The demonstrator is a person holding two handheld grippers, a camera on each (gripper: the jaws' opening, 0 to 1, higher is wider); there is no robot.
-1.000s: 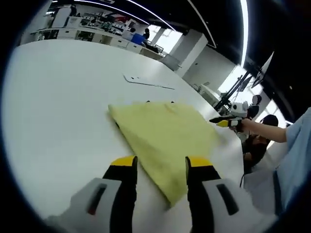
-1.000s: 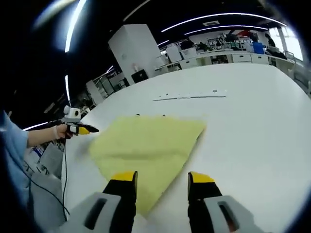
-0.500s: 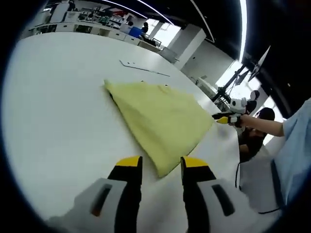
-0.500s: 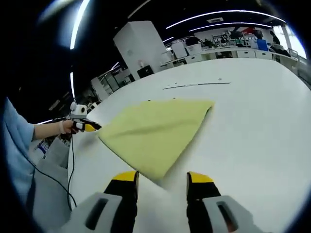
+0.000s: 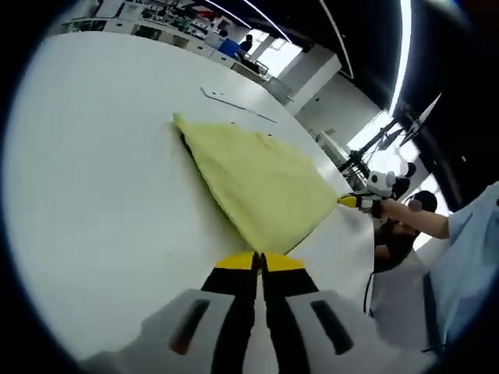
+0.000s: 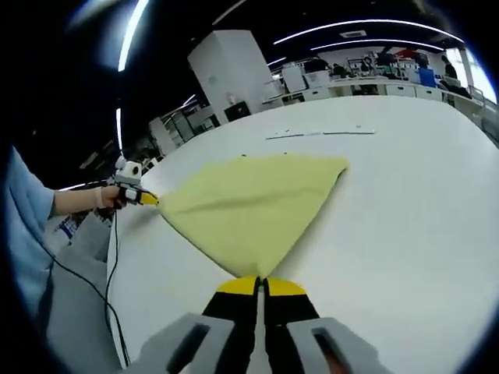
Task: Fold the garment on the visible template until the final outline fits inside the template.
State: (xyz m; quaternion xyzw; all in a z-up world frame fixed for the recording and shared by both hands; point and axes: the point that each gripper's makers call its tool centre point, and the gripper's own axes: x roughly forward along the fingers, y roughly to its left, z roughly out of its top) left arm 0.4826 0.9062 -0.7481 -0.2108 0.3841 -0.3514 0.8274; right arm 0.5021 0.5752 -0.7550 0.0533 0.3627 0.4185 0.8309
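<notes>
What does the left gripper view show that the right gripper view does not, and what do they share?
Left gripper view: the left gripper shut on a garment corner up close, the right gripper far off, a dark-clad person behind it. Right gripper view: the reverse, right gripper close, left gripper far. Both: yellow garment, white table, thin strip.

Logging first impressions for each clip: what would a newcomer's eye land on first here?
The pale yellow garment spread on the big white table, stretched into a triangle. The left gripper is shut on its near corner at the bottom of the left gripper view. The right gripper pinches another corner, and also shows at the garment's right tip in the left gripper view.
</notes>
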